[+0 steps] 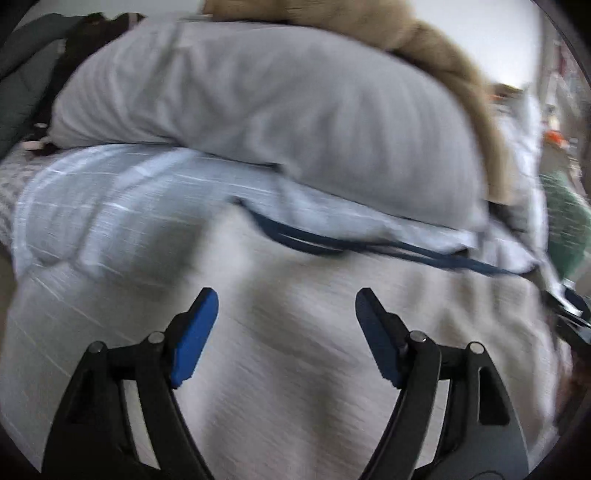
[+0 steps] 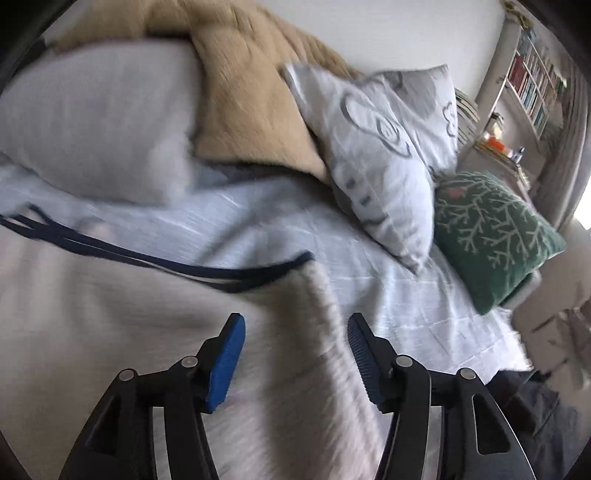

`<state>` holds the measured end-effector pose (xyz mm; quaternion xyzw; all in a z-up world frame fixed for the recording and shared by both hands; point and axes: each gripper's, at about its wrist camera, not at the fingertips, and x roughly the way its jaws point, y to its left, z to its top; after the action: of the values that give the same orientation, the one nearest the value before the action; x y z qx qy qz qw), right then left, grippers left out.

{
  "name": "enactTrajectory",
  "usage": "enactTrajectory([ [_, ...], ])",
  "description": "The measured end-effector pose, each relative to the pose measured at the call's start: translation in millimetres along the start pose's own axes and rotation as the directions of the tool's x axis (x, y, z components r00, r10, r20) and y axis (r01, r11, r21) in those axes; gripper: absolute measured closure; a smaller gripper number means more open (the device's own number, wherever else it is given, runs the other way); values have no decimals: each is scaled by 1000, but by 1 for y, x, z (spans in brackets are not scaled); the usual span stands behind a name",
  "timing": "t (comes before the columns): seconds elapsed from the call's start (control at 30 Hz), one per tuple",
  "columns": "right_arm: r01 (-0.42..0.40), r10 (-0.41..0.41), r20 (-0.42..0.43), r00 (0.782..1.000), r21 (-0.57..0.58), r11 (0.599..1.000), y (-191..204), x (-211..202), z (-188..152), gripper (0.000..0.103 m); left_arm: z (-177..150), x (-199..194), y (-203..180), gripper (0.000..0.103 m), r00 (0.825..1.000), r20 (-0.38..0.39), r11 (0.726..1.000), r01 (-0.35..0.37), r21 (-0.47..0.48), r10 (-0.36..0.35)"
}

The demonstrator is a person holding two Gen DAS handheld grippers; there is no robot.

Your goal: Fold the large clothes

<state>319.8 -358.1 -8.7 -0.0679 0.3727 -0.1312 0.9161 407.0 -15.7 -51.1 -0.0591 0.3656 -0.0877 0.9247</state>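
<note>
A large pale knitted garment (image 1: 280,332) with a dark blue band along its far edge (image 1: 332,243) lies spread on the light blue bedcover (image 1: 110,192). My left gripper (image 1: 286,295) hovers over its middle, open, with nothing between the blue pads. In the right wrist view the same garment (image 2: 129,314) fills the lower left, its blue-trimmed edge (image 2: 184,266) ending at a corner. My right gripper (image 2: 295,319) is open just above the garment's right edge, with cloth below the gap and the pads not pressing on it. Both views are motion-blurred.
A big grey pillow (image 1: 258,103) and a tan fuzzy blanket (image 2: 251,110) lie at the head of the bed. A white patterned pillow (image 2: 388,147) and a green cushion (image 2: 491,236) sit at the right. Bookshelves (image 2: 532,88) stand beyond. Dark clothing (image 1: 92,33) lies far left.
</note>
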Motion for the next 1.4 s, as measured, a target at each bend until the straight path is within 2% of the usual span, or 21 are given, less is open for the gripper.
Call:
enactTrajectory([
  [0.03,-37,37,4,999,12,999,4,-8,0,39,-9,-9,-16,26,999,3,999,46,13,-46],
  [0.13,-175,175,20,984,58,983,24,-35,-9,35,-32,-19,-53,23,993,13,988,112,103,-114],
  [0.23,-245,247,-23,969,80,966,45,-35,-24,30,-60,-11,-80,22,993,20,961,108,256,-117],
  [0.3,-244,246,-93,965,31,969,60,-17,-46,29,-73,-1,-79,22,994,-5,946,102,308,-106],
  [0.33,-240,239,-112,964,9,971,63,-11,-54,29,-76,2,-70,22,991,-17,947,135,290,-136],
  [0.37,-269,268,-85,960,8,963,59,-8,-65,29,-74,-1,-63,22,987,-15,951,160,263,-162],
  [0.4,-296,297,-59,953,30,955,51,-8,-69,29,-71,-3,-55,22,987,-13,959,158,238,-159],
  [0.47,-324,329,-64,942,83,943,35,-9,-72,29,-70,-5,-39,21,992,-21,962,125,242,-124],
  [0.63,-294,295,-74,952,36,955,14,-30,-90,29,-79,-22,22,19,995,-39,982,94,167,-88],
  [0.7,-279,285,-83,955,84,957,0,-45,-100,29,-84,-37,36,17,996,-75,989,56,140,-46],
  [0.83,-284,305,-78,949,211,935,-19,-88,-106,25,-90,-65,50,17,986,-162,998,49,37,-43],
  [0.87,-281,305,-78,949,224,933,-21,-98,-107,21,-89,-74,51,17,983,-175,999,50,-1,-49],
  [0.97,-247,278,-95,956,255,935,-22,-126,-108,20,-89,-97,50,17,976,-214,996,27,-83,-44],
  [1.1,-194,253,-149,956,325,926,-25,-152,-113,12,-100,-124,48,16,961,-274,985,-93,-143,51],
  [1.17,-170,252,-178,951,381,909,-29,-156,-121,7,-112,-130,50,15,954,-295,976,-112,-187,53],
  [1.27,-157,281,-190,941,490,858,-35,-158,-143,7,-137,-130,65,11,956,-295,945,-88,-316,-10],
  [1.3,-150,290,-188,938,533,833,-37,-155,-153,7,-146,-125,72,11,953,-301,926,-80,-370,-38],
  [1.37,-126,296,-191,936,603,787,-39,-150,-171,7,-163,-110,90,11,931,-341,859,-66,-507,-130],
  [1.4,-112,306,-209,929,629,769,-38,-143,-179,7,-169,-104,97,11,923,-335,817,-40,-575,-190],
])
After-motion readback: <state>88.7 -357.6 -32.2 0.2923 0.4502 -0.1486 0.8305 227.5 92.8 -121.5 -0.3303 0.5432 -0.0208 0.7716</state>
